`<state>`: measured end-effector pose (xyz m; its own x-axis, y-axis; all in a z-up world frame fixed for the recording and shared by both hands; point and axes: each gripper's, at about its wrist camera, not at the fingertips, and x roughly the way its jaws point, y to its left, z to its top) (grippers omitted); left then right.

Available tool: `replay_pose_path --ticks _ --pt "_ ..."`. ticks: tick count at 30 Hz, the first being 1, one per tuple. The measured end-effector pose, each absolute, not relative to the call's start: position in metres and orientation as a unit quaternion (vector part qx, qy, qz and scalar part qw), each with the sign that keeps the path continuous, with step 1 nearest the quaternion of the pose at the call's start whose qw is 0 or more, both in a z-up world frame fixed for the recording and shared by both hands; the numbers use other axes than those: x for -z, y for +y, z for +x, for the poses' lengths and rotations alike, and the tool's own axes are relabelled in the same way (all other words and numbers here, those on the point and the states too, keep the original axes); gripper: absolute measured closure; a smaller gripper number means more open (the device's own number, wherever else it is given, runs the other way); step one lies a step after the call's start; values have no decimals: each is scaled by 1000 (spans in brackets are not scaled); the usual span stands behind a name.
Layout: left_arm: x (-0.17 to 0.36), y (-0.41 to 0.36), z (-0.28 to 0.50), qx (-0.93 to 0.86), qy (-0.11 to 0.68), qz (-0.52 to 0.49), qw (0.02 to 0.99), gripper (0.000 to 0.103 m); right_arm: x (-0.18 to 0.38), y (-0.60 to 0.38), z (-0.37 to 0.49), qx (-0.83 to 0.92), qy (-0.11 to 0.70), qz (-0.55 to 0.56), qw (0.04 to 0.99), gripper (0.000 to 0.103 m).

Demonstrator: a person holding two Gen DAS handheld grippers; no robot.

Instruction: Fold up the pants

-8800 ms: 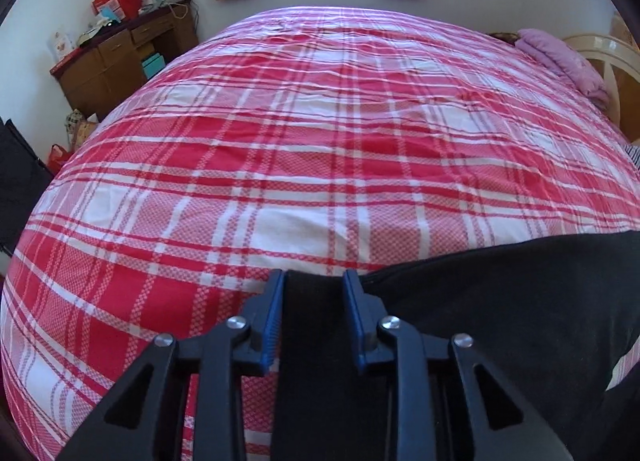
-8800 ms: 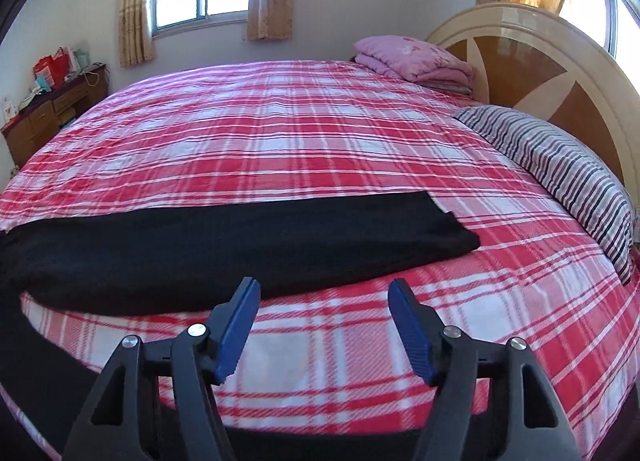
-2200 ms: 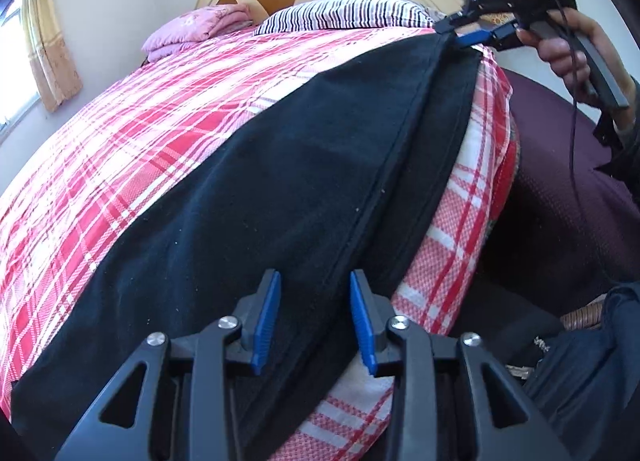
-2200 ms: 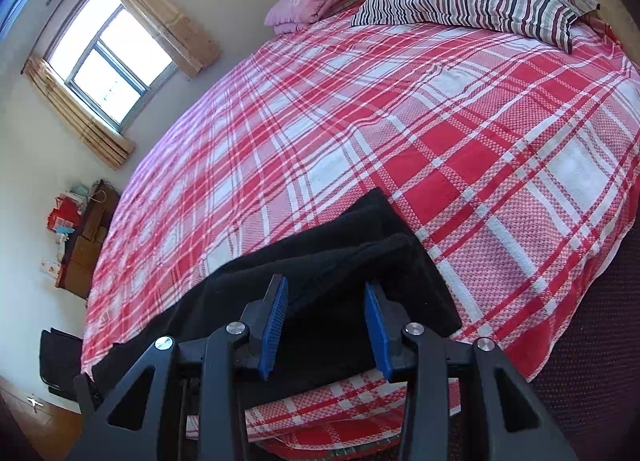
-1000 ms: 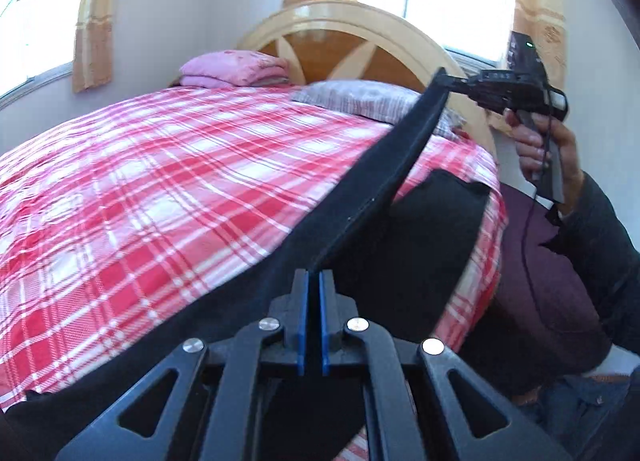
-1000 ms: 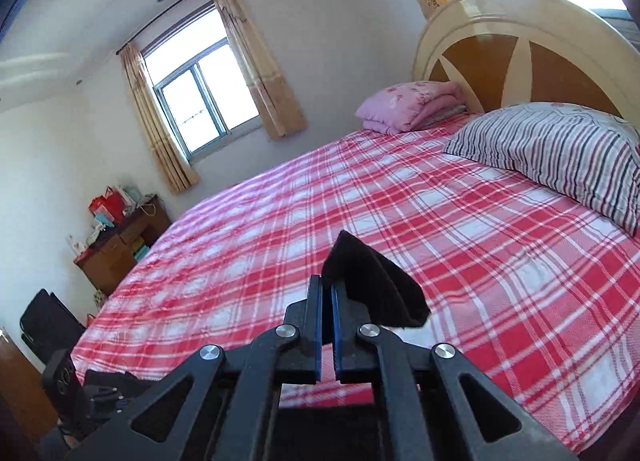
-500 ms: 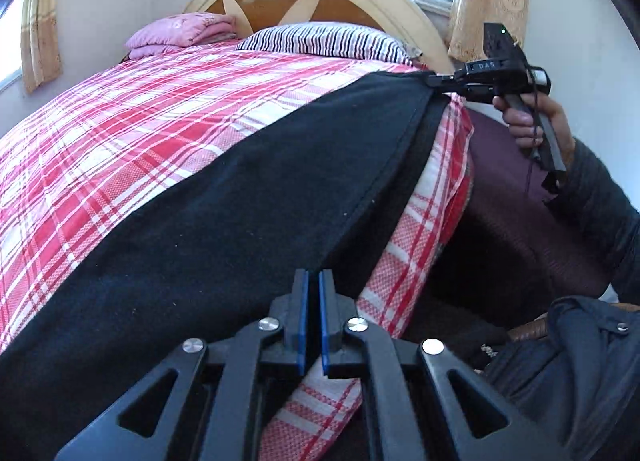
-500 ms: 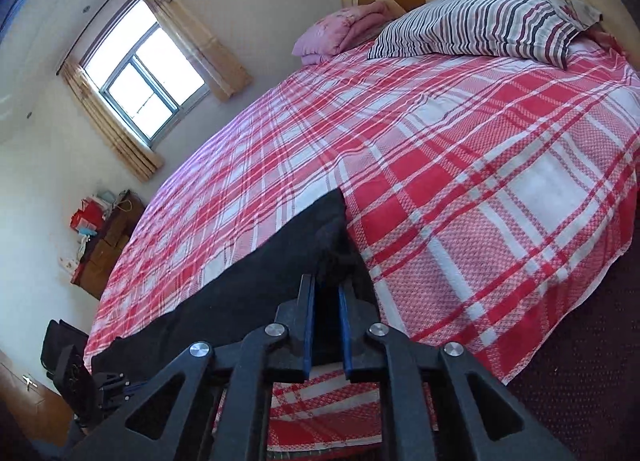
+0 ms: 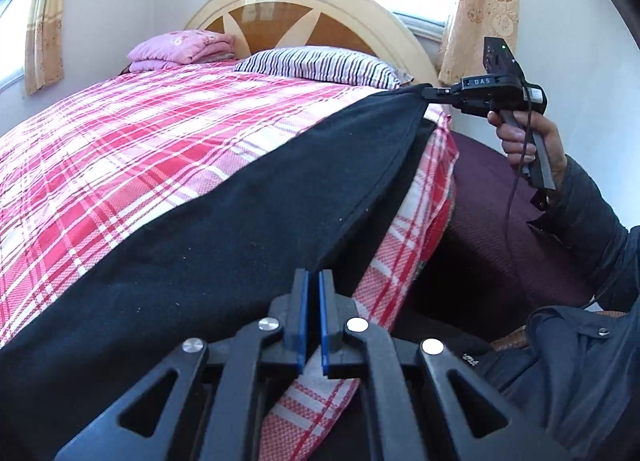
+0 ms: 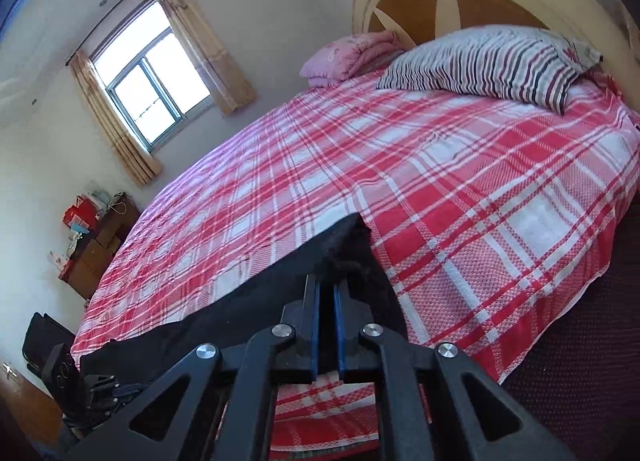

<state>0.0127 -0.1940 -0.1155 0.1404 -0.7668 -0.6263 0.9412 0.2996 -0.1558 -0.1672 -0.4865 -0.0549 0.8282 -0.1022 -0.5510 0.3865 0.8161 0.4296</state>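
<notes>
Black pants (image 9: 224, 245) lie stretched along the near edge of the red plaid bed (image 9: 120, 149). My left gripper (image 9: 313, 281) is shut on the pants' near edge at one end. My right gripper (image 10: 326, 289) is shut on the pants (image 10: 240, 309) at the other end; it shows in the left wrist view (image 9: 430, 93) pinching the far corner, held by a hand. The cloth runs taut between both grippers, slightly above the bed edge. The left gripper also shows in the right wrist view (image 10: 100, 385) at lower left.
A striped pillow (image 9: 320, 67) and a folded pink blanket (image 9: 184, 49) lie by the wooden headboard (image 9: 304, 9). A dark maroon surface (image 9: 500, 229) runs beside the bed. A wooden dresser (image 10: 100, 245) stands against the far wall under a window (image 10: 156, 73).
Both grippers closed on the pants' ends, lifted them, then lowered them. In the last half second the pants stay stretched and the view has tilted up slightly.
</notes>
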Motion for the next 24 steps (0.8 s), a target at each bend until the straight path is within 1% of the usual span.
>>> replay_pose_path --ticks 4,9,12,17,22,24 --pt "116 -189 10 585 314 145 734 97 58 -481 -170 148 278 262 912 97" --pt "133 -198 6 588 339 172 714 98 88 -499 -165 160 323 298 884 97" --pt "138 -199 5 586 343 182 712 98 90 -504 -167 151 334 310 878 97" --pt "139 -196 3 583 341 182 715 98 83 -503 -175 168 312 310 882 94" --pt "127 -183 3 583 310 166 732 98 64 -479 -174 193 274 244 910 92" --pt "129 -182 8 580 319 158 733 98 58 -471 -175 194 257 225 920 82"
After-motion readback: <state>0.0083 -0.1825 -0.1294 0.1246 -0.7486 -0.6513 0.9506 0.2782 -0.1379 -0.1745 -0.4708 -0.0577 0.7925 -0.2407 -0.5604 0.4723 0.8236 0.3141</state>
